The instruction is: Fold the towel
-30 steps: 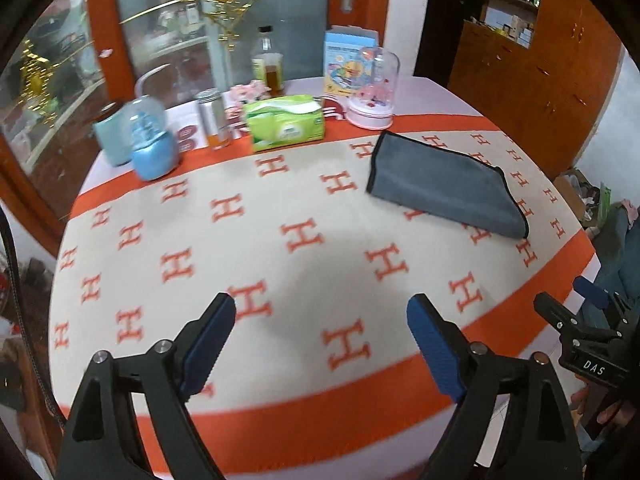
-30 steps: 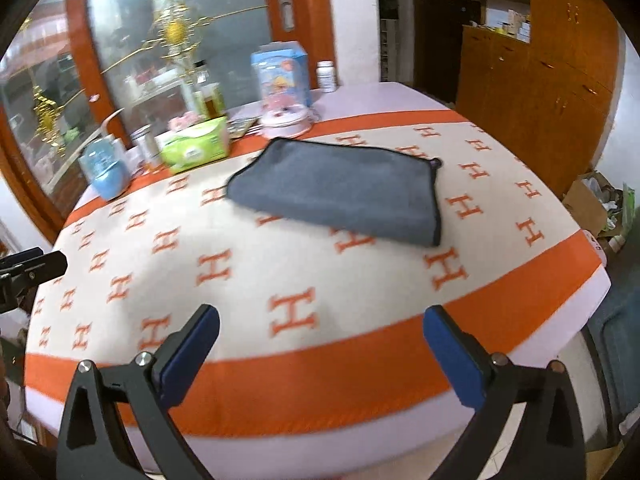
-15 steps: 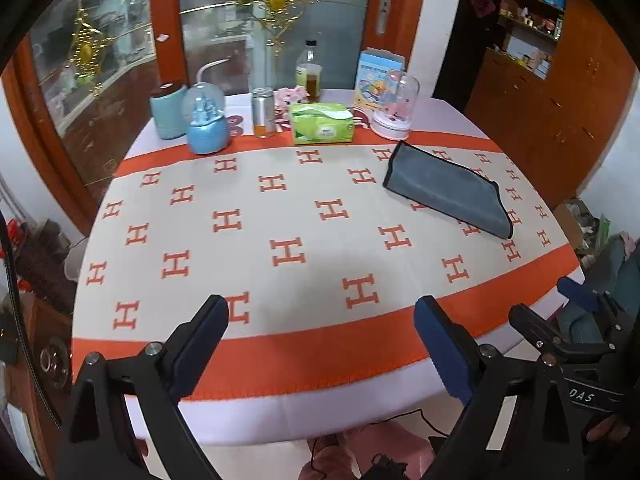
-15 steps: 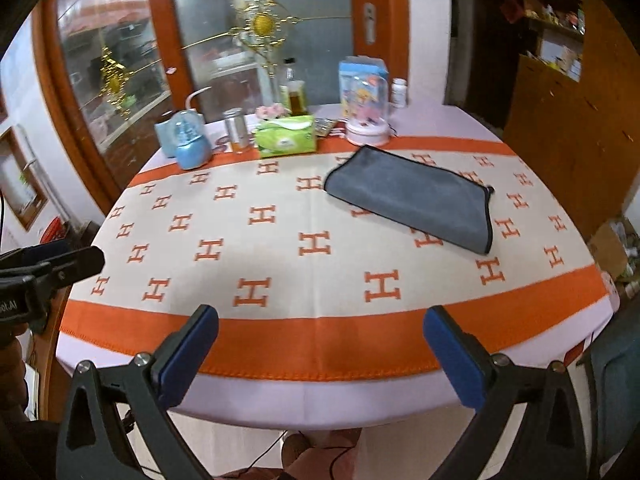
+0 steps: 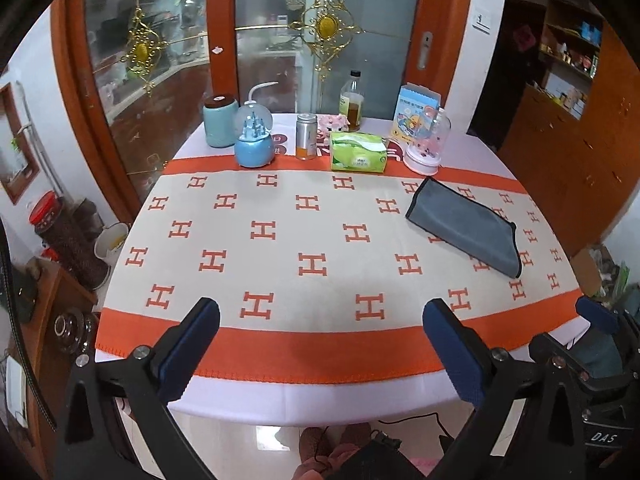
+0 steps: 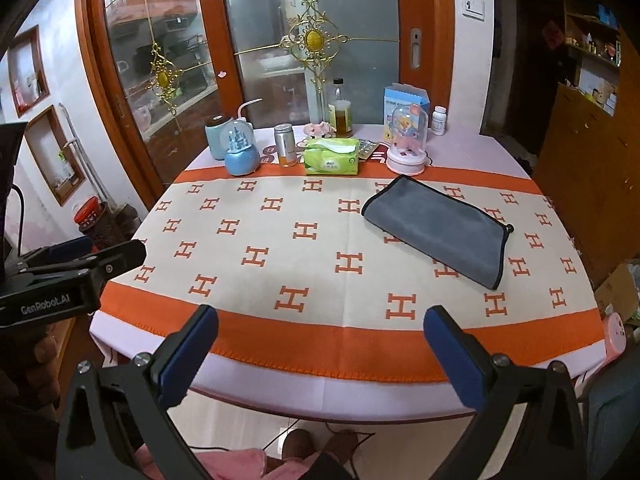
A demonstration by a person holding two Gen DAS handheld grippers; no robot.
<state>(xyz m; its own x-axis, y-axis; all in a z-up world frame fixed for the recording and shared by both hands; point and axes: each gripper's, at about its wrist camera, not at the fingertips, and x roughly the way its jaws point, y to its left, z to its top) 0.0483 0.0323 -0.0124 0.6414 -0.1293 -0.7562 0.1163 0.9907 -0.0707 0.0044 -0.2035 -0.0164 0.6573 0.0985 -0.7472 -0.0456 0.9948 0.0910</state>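
A grey towel (image 5: 464, 226) with a dark edge lies folded flat on the right side of the table; it also shows in the right wrist view (image 6: 438, 228). My left gripper (image 5: 320, 328) is open and empty, held off the table's near edge. My right gripper (image 6: 320, 338) is open and empty, also back from the near edge. Each gripper shows at the edge of the other's view: the right one (image 5: 592, 364) and the left one (image 6: 76, 264). Both are far from the towel.
The table (image 5: 280, 344) has an orange-and-cream H-pattern cloth. Along its far side stand a blue snow globe (image 5: 254, 140), a can (image 5: 307, 142), a green tissue pack (image 5: 359, 156), a bottle (image 5: 352, 102) and a pink glass dome (image 5: 424, 146). A wooden cabinet (image 6: 588, 160) stands to the right.
Both grippers have pulled back and up from over the table to beyond its near edge. The towel has not moved.
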